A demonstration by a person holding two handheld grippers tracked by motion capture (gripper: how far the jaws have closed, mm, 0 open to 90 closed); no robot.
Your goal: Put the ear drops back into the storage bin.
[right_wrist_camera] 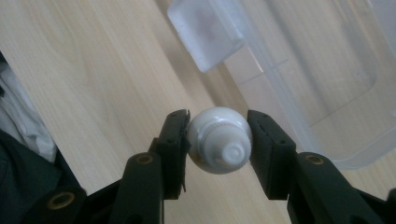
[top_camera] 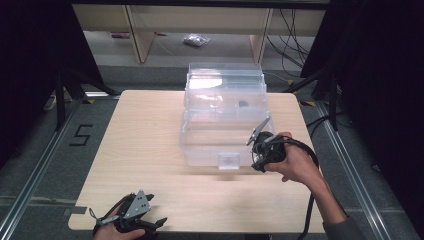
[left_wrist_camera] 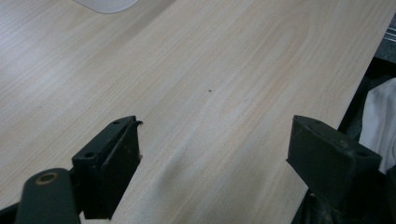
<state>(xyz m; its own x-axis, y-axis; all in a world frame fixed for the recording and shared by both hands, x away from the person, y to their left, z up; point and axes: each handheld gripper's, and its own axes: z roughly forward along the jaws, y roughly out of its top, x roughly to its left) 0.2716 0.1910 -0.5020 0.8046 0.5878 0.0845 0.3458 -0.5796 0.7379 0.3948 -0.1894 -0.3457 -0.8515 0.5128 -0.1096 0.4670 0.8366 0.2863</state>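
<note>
1. Here the right gripper [right_wrist_camera: 218, 140] has its fingers [right_wrist_camera: 173, 144] pressed on either side of a small white capped tube [right_wrist_camera: 219, 140], gripping it at the rounded shoulder just behind the ribbed cap.
2. The tube looks light and smooth. Its body is probably soft plastic that would dent under a hard squeeze, so the stiffer shoulder seems the safer place to hold; the curved surface could slip between flat fingers.
3. The cap points back toward the gripper's camera, so the long axis runs away along the fingers. The rest of the body is hidden behind the cap.
4. Just beyond stands the clear plastic bin [top_camera: 200, 145], its lid up, near the tabletop's [top_camera: 145, 150] far edge; the held tube hangs at its right front corner.
5. The left gripper [left_wrist_camera: 215, 154] rests at the near left corner, fingers wide apart and empty.
</note>
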